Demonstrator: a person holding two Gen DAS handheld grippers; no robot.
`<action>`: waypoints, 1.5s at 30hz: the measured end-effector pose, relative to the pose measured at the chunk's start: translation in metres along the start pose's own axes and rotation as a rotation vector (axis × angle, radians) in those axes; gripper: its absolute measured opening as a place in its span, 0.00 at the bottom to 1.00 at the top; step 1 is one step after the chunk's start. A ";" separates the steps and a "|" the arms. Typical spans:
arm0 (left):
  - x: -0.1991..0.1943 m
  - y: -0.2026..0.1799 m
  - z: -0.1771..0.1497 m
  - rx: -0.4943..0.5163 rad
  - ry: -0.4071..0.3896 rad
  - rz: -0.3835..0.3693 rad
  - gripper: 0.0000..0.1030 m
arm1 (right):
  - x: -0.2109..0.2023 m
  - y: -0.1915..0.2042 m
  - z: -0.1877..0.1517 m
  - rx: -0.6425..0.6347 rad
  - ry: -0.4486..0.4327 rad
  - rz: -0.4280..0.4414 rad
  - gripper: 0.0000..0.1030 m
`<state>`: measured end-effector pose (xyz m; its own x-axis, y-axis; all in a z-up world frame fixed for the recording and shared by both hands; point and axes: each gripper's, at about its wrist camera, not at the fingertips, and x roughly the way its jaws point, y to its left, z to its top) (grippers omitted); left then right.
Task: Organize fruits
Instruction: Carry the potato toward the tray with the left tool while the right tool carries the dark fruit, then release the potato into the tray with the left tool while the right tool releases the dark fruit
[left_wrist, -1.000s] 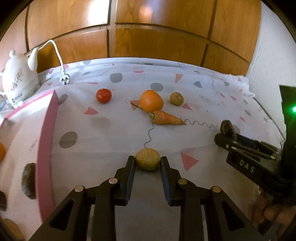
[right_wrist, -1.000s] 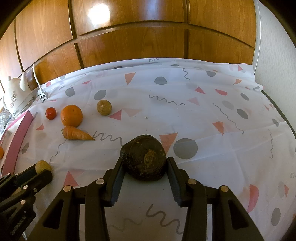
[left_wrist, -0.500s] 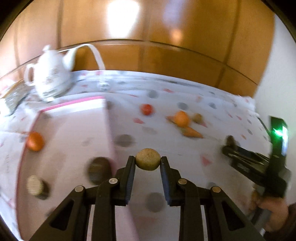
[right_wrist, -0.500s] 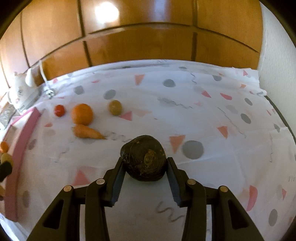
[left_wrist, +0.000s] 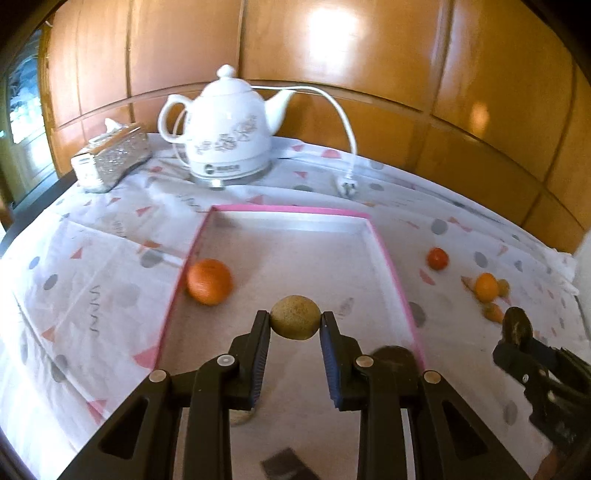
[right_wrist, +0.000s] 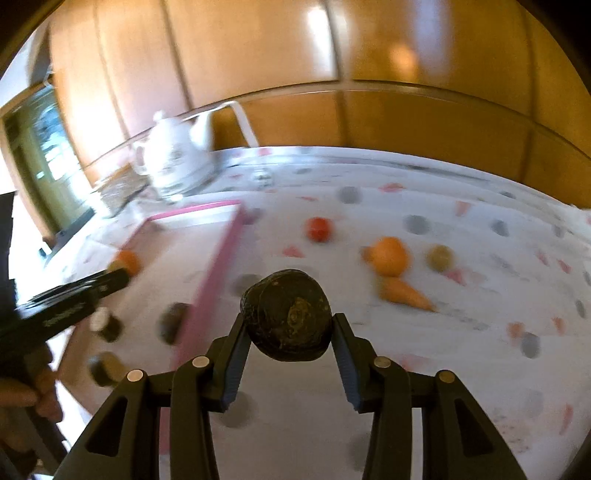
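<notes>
My left gripper (left_wrist: 294, 320) is shut on a small tan round fruit (left_wrist: 294, 316) and holds it above the pink-rimmed tray (left_wrist: 391, 273). An orange (left_wrist: 209, 281) and a dark fruit (left_wrist: 394, 355) lie in the tray. My right gripper (right_wrist: 288, 325) is shut on a dark brown round fruit (right_wrist: 286, 314) above the cloth, just right of the tray's pink rim (right_wrist: 218, 266). On the cloth lie a tomato (right_wrist: 319, 229), an orange (right_wrist: 388, 256), a greenish fruit (right_wrist: 440, 257) and a carrot (right_wrist: 404, 293).
A white kettle (left_wrist: 225, 129) with its cord and plug (left_wrist: 347, 186) stands behind the tray. A glittery tissue box (left_wrist: 110, 158) sits at the back left. Wood panelling backs the table. Several dark fruits (right_wrist: 105, 325) lie in the tray's near part.
Both grippers have swung left with their fruits. The left one now hangs over the tray. The right one has come up to the tray's right rim.
</notes>
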<state>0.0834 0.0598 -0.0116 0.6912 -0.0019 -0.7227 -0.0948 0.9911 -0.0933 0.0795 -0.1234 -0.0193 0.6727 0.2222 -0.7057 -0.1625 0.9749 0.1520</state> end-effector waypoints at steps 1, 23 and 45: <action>0.000 0.004 0.001 -0.007 -0.001 0.002 0.27 | 0.003 0.008 0.003 -0.009 0.005 0.021 0.43; -0.007 0.034 0.006 -0.096 -0.018 0.025 0.49 | 0.035 0.085 0.009 -0.068 0.059 0.196 0.45; -0.017 0.003 -0.015 -0.052 0.012 -0.044 0.50 | 0.015 0.042 -0.009 0.045 0.019 0.104 0.48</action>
<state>0.0608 0.0611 -0.0094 0.6867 -0.0470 -0.7254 -0.1019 0.9818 -0.1601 0.0763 -0.0795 -0.0294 0.6402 0.3226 -0.6972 -0.1983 0.9462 0.2558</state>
